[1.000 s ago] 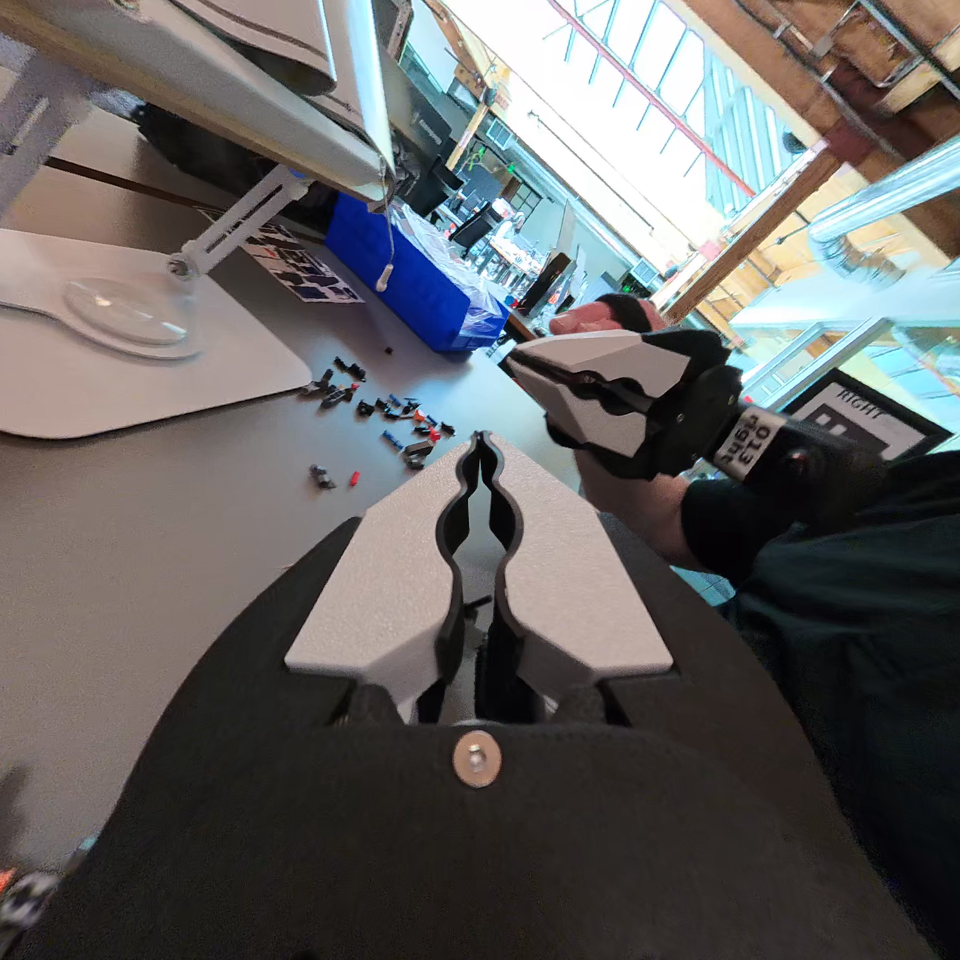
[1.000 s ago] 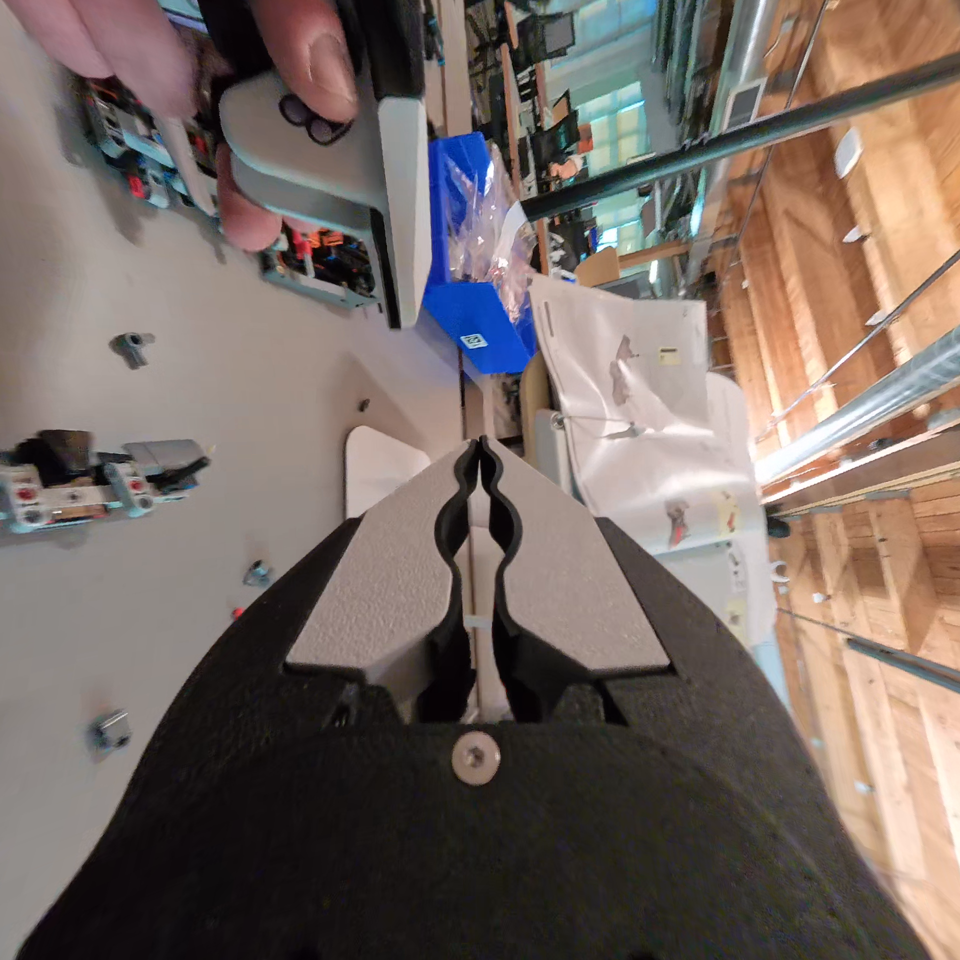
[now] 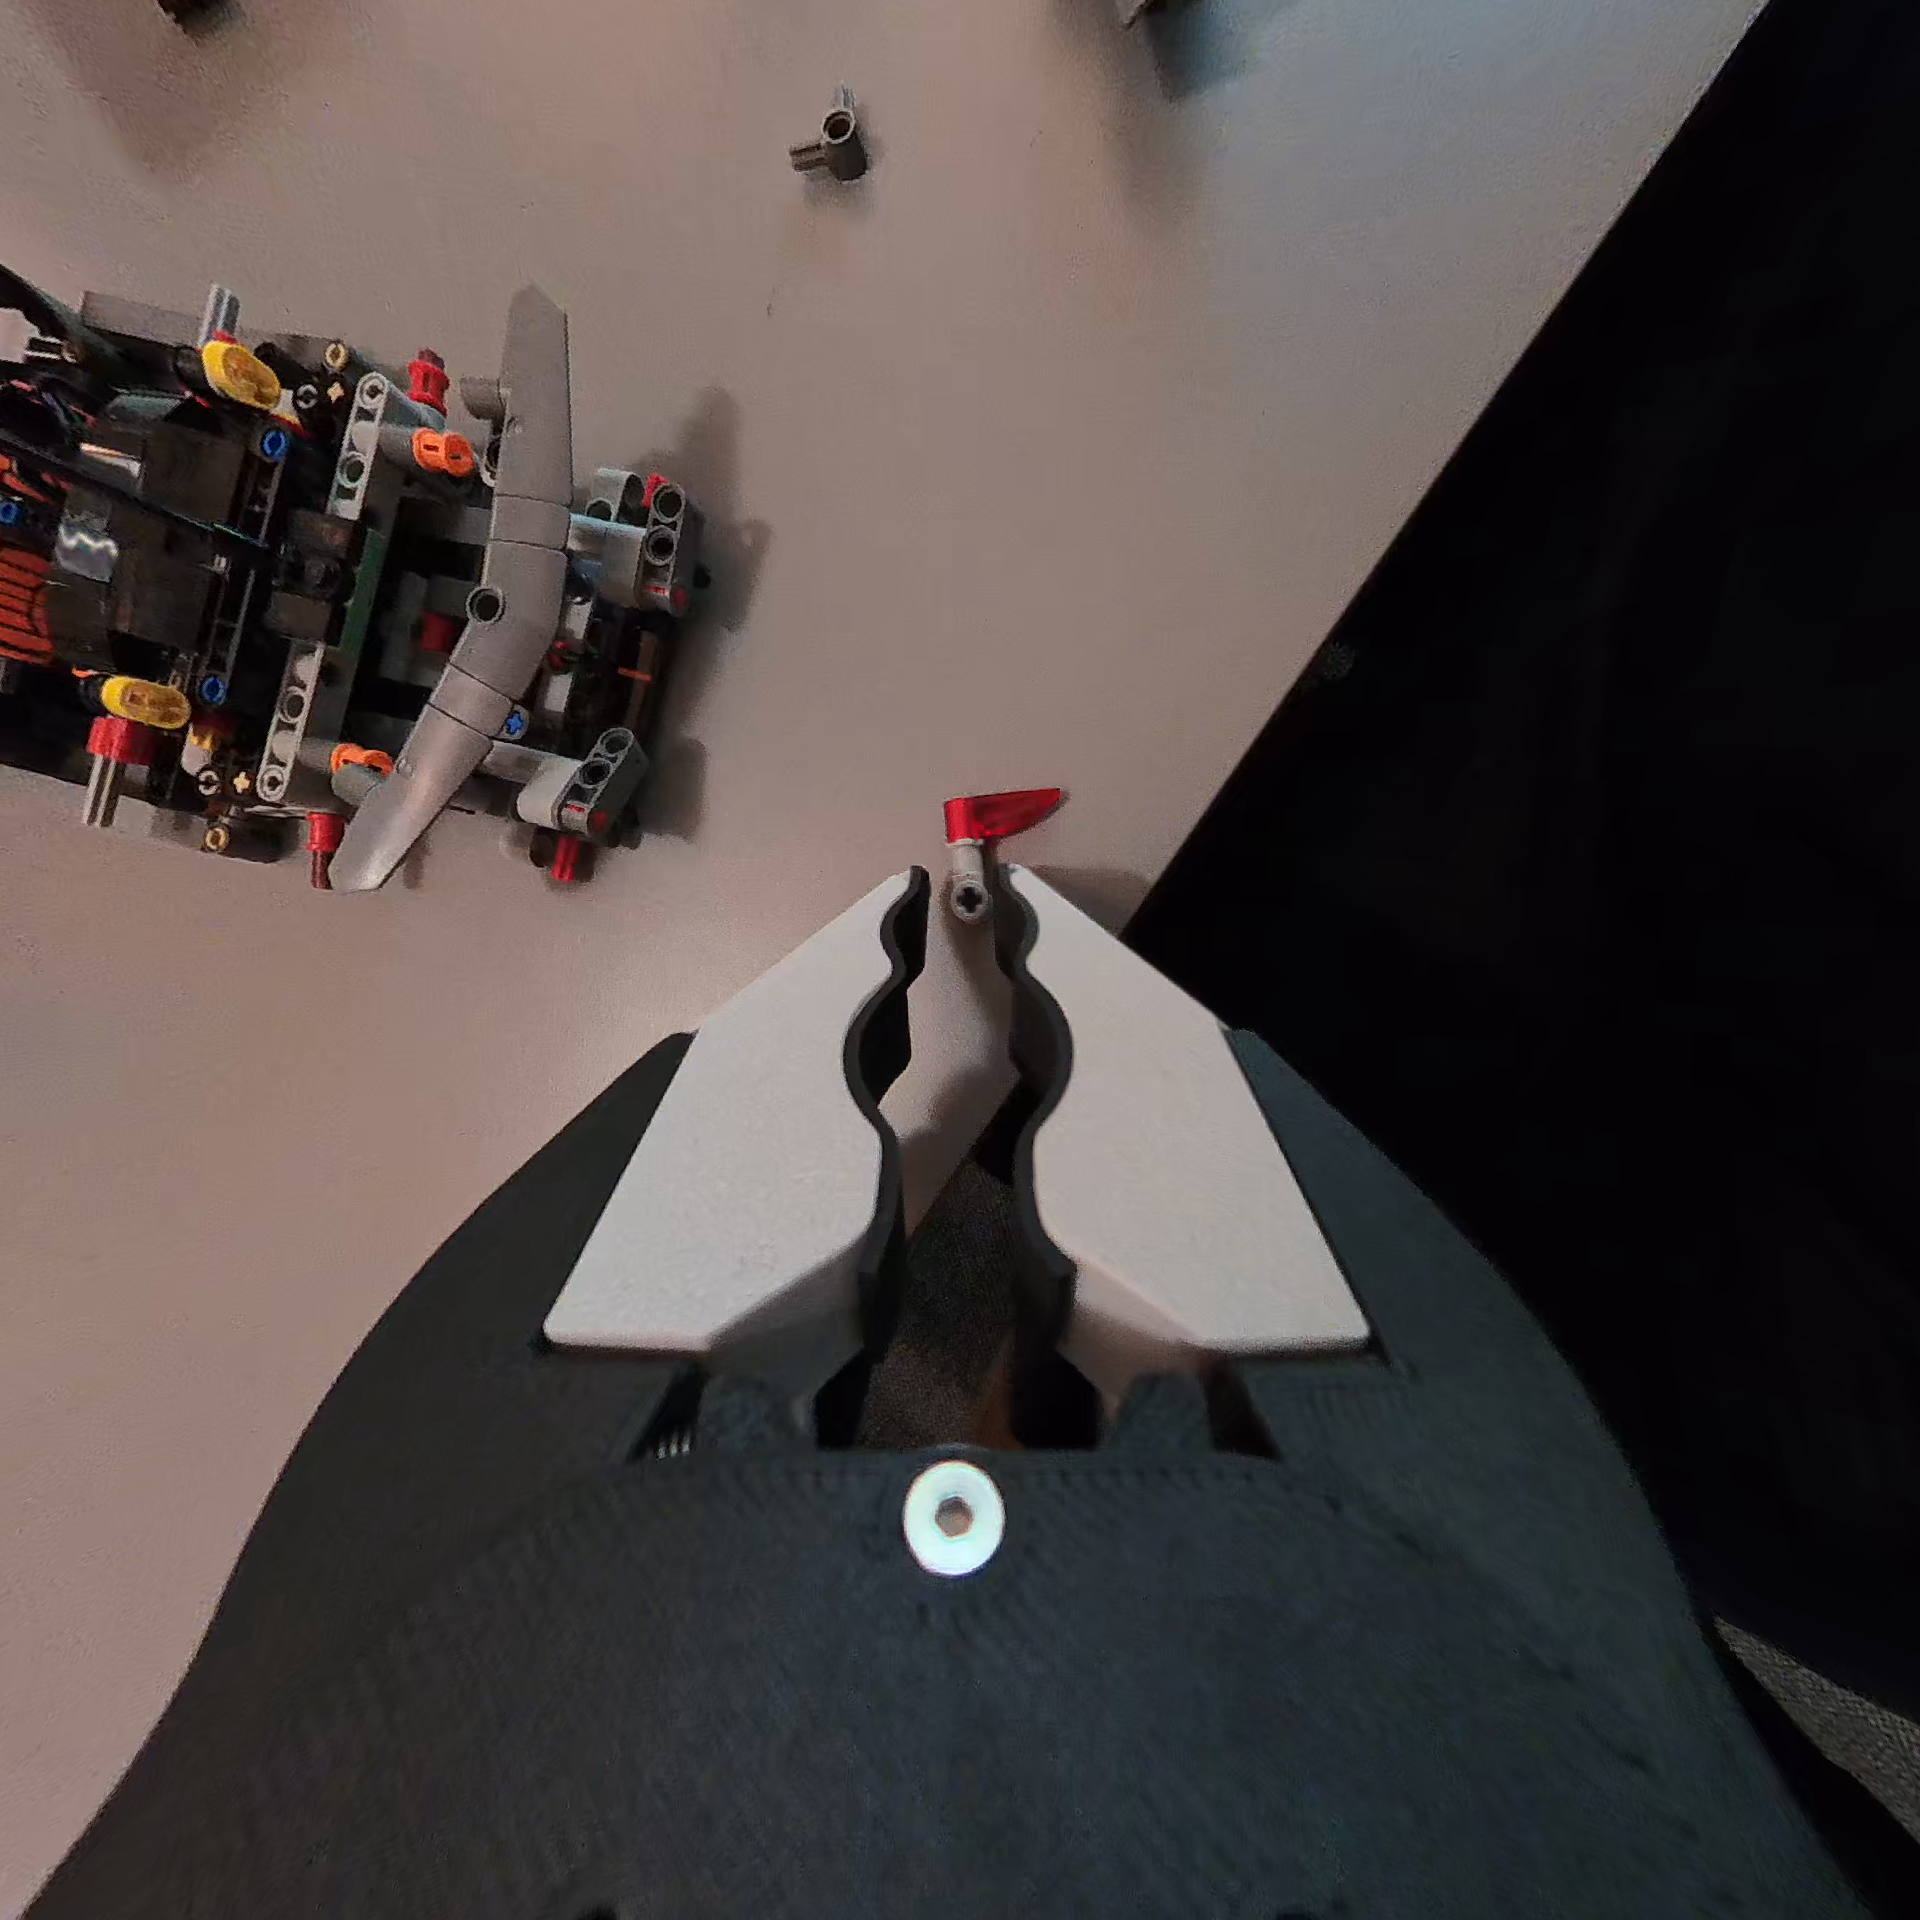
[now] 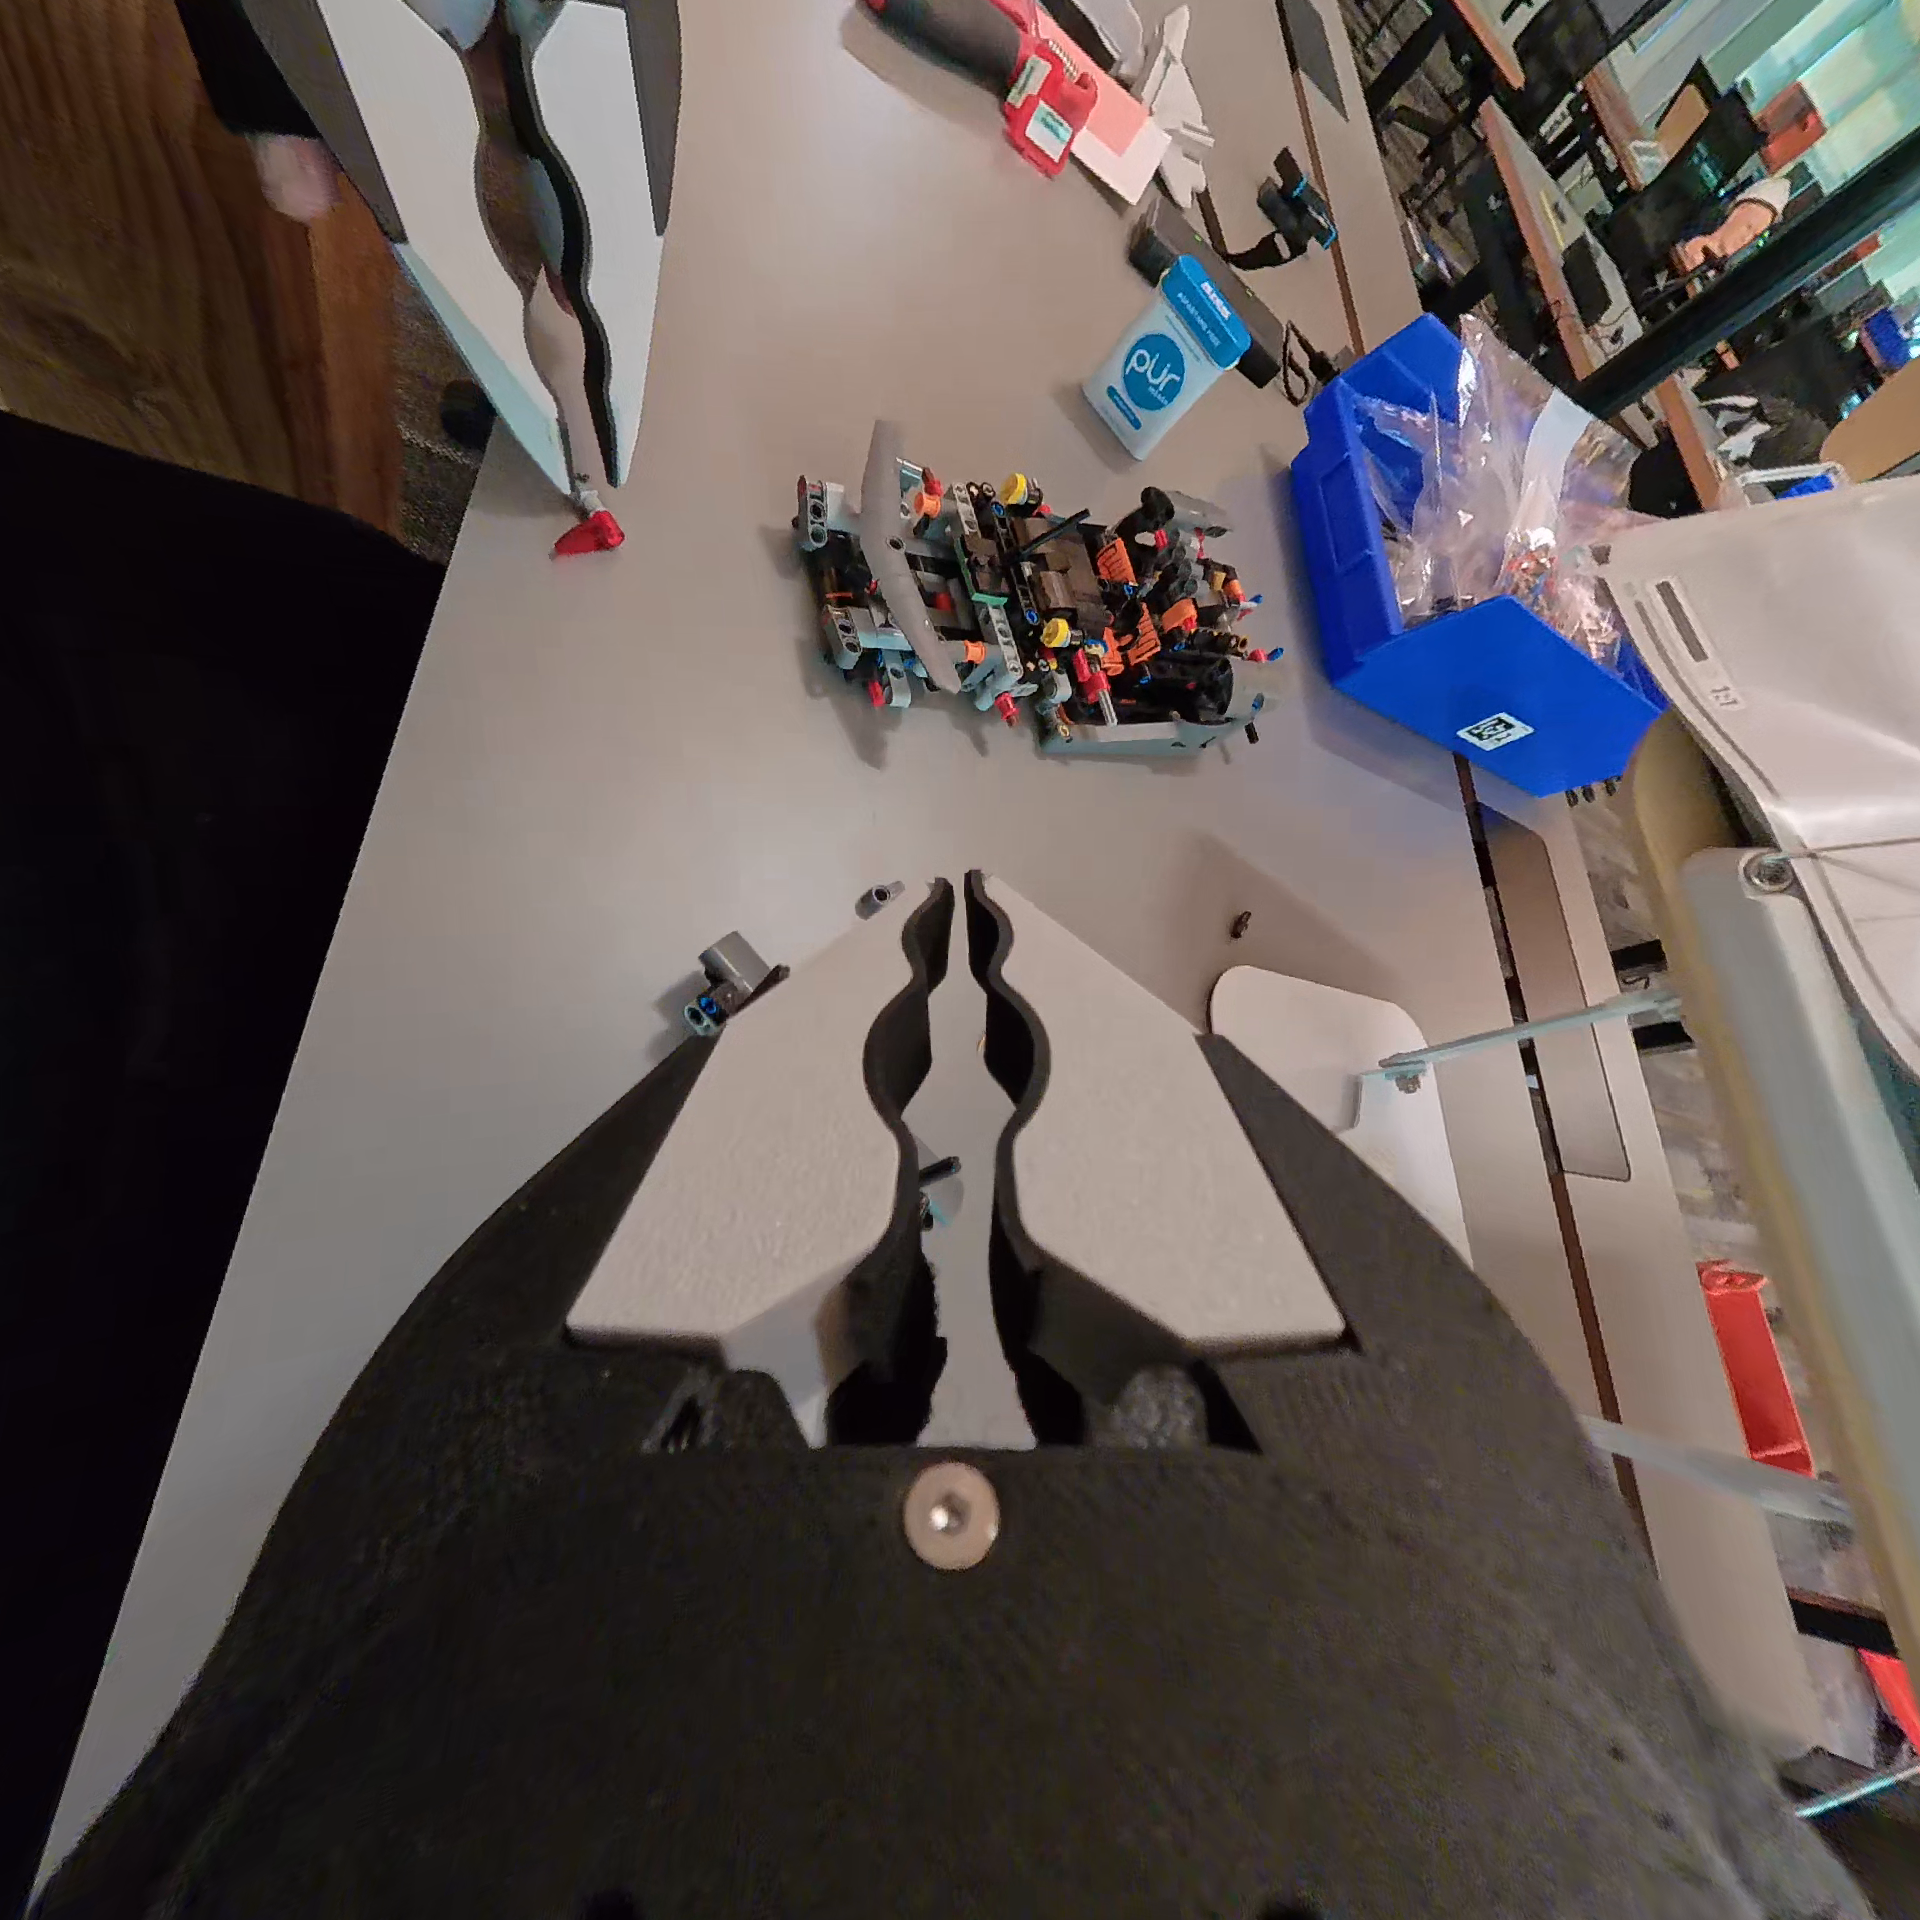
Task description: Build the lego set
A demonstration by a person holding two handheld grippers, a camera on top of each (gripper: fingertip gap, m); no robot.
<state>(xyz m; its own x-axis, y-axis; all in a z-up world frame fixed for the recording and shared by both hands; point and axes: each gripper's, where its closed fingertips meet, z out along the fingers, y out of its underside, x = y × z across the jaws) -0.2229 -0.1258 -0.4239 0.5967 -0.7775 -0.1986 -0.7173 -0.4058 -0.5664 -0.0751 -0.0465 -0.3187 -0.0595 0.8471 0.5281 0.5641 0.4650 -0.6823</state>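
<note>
The partly built Lego model (image 3: 364, 582) lies on the grey table (image 3: 935, 468), with a silver curved panel across black, orange and yellow parts; it also shows in the right wrist view (image 4: 1018, 613). My left gripper (image 3: 964, 883) points down at the table's near edge. Its jaws are narrowed onto a small grey connector with a red piece (image 3: 997, 816). From the right wrist view the left gripper (image 4: 592, 480) is at top left with the red piece (image 4: 589, 535) at its tips. My right gripper (image 4: 956, 885) is shut and empty, above the table, short of the model.
A blue bin (image 4: 1455, 665) of bagged parts sits behind the model, and a white-and-blue container (image 4: 1158, 364) to its left. Loose grey pieces (image 4: 732, 961) and a black pin (image 4: 1242, 923) lie near my right gripper, and a grey connector (image 3: 836, 135) lies farther out. An instruction sheet (image 4: 1787, 644) stands at the right. My hands' fingertips stand some 20 centimetres from each other. The grey connector (image 3: 836, 135) sits 12 centimetres or so from the ends of my right fingers.
My left gripper swung from facing the room down to the table edge and now has the red and grey piece at its tips. My right gripper pulled back; the hand near it is gone.
</note>
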